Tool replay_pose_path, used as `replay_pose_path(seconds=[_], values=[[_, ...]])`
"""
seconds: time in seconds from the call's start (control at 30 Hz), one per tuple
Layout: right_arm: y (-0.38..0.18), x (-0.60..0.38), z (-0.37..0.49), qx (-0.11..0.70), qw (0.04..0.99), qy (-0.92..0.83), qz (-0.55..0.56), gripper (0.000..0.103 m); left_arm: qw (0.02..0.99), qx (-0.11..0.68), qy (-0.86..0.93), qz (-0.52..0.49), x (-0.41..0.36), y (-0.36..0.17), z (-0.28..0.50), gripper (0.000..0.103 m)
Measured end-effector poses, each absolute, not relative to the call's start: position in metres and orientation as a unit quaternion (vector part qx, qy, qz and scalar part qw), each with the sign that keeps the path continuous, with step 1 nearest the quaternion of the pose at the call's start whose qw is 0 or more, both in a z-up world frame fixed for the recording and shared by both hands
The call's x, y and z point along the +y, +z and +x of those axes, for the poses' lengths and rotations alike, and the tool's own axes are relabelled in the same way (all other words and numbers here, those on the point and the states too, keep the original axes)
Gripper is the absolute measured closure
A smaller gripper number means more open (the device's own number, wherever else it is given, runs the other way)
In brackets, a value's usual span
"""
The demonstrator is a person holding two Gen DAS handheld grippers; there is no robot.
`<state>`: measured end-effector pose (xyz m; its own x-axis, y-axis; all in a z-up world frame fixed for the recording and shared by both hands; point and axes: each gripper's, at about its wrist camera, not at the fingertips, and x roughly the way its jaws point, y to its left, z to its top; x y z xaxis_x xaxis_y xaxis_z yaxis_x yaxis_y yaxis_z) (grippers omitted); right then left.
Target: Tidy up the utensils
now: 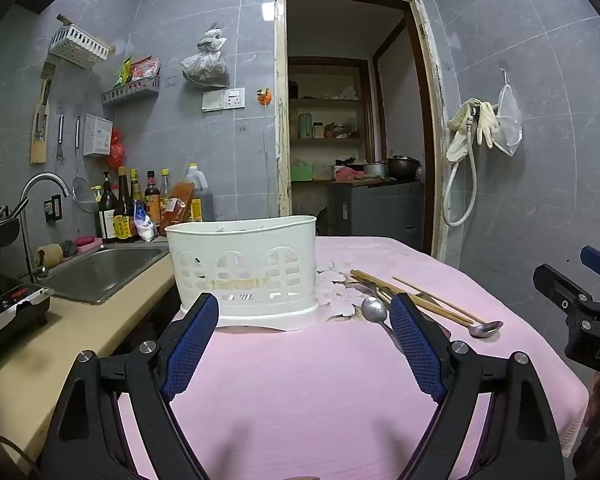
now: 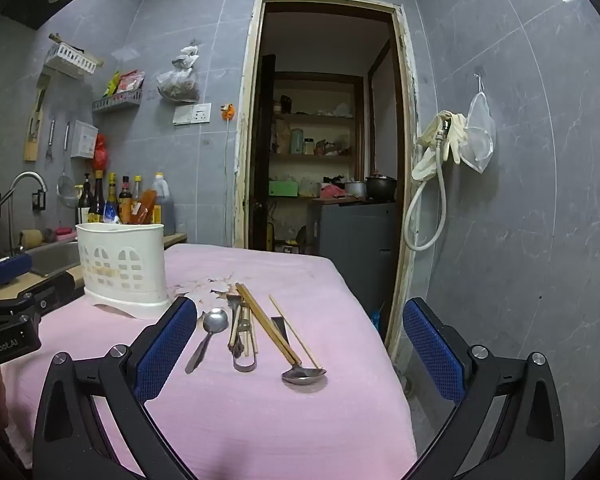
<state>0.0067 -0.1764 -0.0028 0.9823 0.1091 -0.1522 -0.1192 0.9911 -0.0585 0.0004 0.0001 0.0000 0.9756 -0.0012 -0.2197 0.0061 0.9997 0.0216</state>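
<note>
At the far left a stainless steel sink (image 1: 100, 276) is sunk into a beige counter, with a curved metal tap (image 1: 40, 184) over it and a row of dark sauce bottles (image 1: 132, 208) against the grey tiled wall. Next comes the table under its pink cloth (image 1: 300, 380), and on the cloth's left rear part stands a white perforated plastic utensil holder (image 1: 242, 268), upright, its arched cut-outs facing the room. The left gripper (image 1: 304, 316) hangs low over the cloth just in front of that holder, its blue-padded jaws wide apart with nothing between them. Just right of the holder the loose utensils lie flat on the cloth: a steel spoon (image 2: 210, 334) with its bowl toward the holder, small metal tongs (image 2: 240, 340) beside it, a pair of wooden chopsticks (image 2: 268, 326) lying diagonally, and a steel ladle-like spoon (image 2: 304, 376) with its bowl nearest the table's front. The right gripper (image 2: 300, 316) hovers over this group, jaws spread fully, gripping nothing. Beyond, an open doorway (image 2: 324, 120) shows shelves, and pale rubber gloves (image 2: 448, 136) hang on the right wall.
</note>
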Motion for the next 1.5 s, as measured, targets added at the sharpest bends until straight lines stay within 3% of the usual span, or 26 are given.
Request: replay_pose_path(seconds=[1.5], values=[[-0.0073, -0.1688, 0.0103, 0.082, 0.994, 0.063, -0.035, 0.0, 0.993, 0.118, 0.001, 0.004, 0.0074, -0.0067, 0.0063, 0.019]])
